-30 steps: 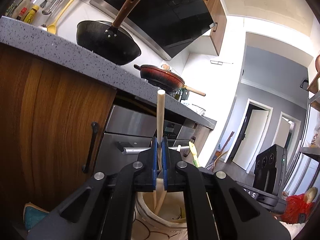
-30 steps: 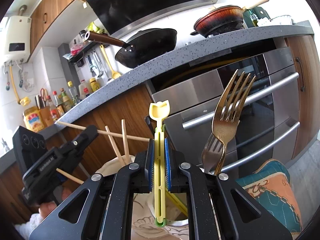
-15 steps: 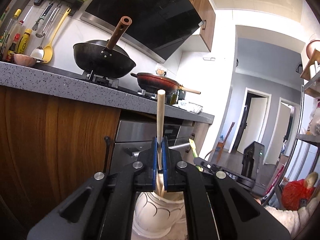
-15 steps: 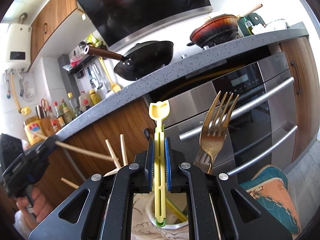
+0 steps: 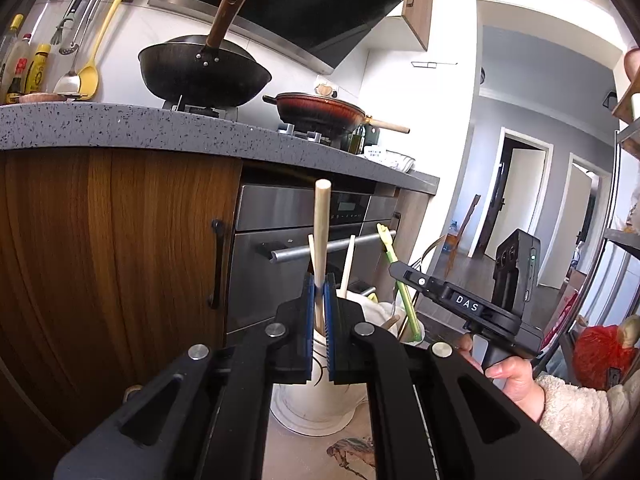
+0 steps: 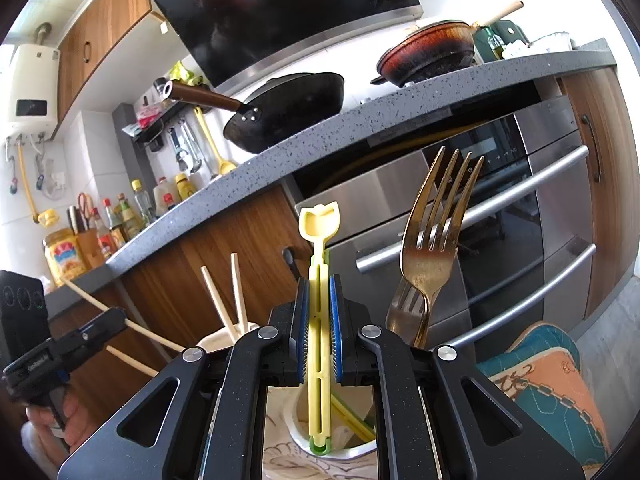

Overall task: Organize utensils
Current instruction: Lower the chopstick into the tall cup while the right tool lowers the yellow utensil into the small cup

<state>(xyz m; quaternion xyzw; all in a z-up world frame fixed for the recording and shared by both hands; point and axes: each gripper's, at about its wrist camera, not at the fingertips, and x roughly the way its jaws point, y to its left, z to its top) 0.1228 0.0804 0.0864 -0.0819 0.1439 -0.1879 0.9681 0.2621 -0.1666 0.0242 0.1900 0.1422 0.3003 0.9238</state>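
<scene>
My left gripper (image 5: 319,286) is shut on a pale wooden stick-like utensil (image 5: 321,236) that points up over a white ceramic utensil holder (image 5: 316,396). Chopsticks (image 5: 347,264) stand in the holder. My right gripper (image 6: 319,308) is shut on a yellow plastic utensil (image 6: 319,280) with a tulip-shaped top, held upright above the holder's mouth (image 6: 340,446). Two gold forks (image 6: 434,248) and chopsticks (image 6: 228,296) stand in it. The left gripper (image 6: 116,318) shows at left with its stick; the right gripper (image 5: 404,270) shows in the left wrist view.
A grey speckled counter (image 5: 120,124) with a black wok (image 5: 204,72) and a red pan (image 5: 320,112) runs above. A steel oven (image 6: 500,220) and wooden cabinet doors (image 5: 100,248) stand behind. A teal and orange cloth (image 6: 552,384) lies at right.
The left gripper has pulled back and lowered with its stick, so the holder and the right gripper show more fully. The right gripper has barely moved.
</scene>
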